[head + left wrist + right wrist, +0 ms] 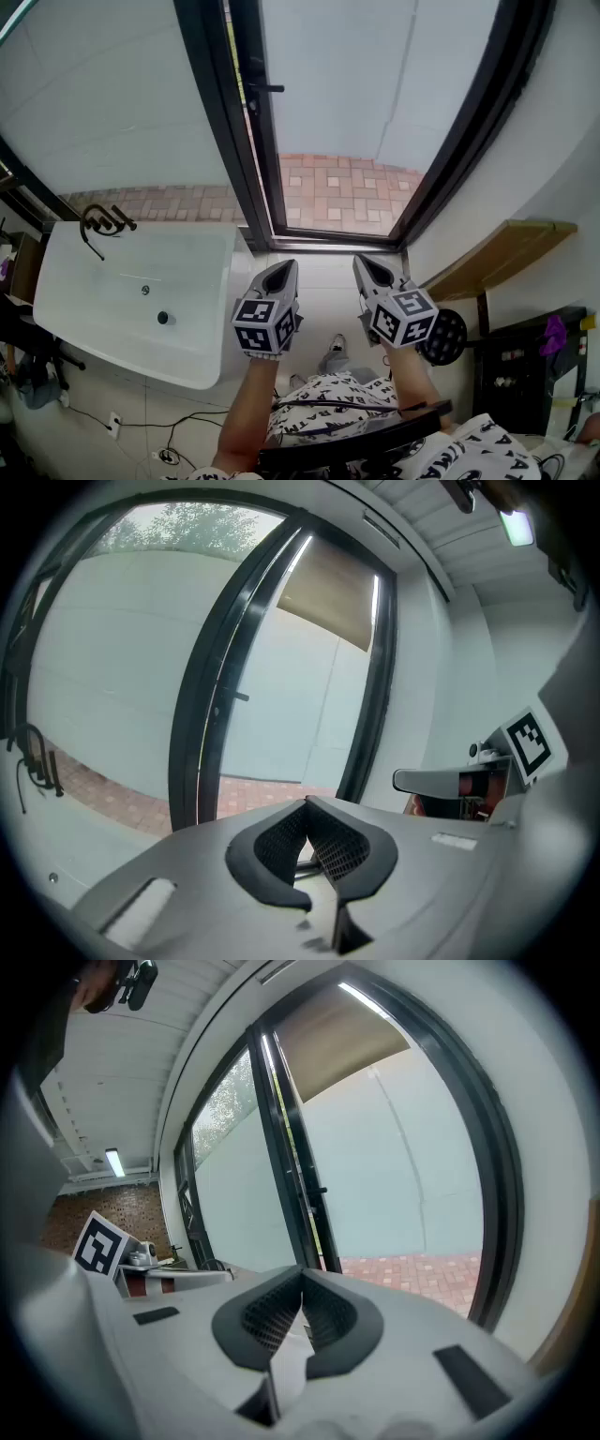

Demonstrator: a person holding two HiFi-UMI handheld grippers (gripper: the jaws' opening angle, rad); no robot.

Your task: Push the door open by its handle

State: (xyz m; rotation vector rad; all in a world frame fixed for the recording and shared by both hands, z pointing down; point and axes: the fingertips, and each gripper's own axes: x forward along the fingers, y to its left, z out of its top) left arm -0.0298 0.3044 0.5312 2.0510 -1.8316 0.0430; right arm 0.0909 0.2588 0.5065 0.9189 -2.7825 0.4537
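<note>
Two tongs poised short of a glazed door, the reach for its handle not yet begun. From my remote seat I read the left tongs (pixel 281 268) and the right tongs (pixel 367 262) as closed and empty. Their jaw tips meet with nothing between them in either gripper view. They hang side by side close to the person's body, well apart from the door.

The door handle (pixel 265 89), a short black lever, juts rightward from the dark stile (pixel 246 141) at the far left of the doorway. Brick paving (pixel 342 197) shows beyond the threshold. Whether the leaf is fully shut or already cracked open, I cannot tell from here. A white washbasin (pixel 112 309) with a black tap (pixel 101 222) sits at the near left.

My judgement on the step in hand: lead with the right tongs, since the handle sits almost straight above their jaws in the right gripper view. I would keep the jaws closed so they present one blunt tip, then carry them far and up to the lever. The tip should land on the lever beside the stile, not at its free end, where it could slip off. Then press outward steadily and follow the leaf's swing — no jabbing. The left tongs should stay back, clear of the basin.
</note>
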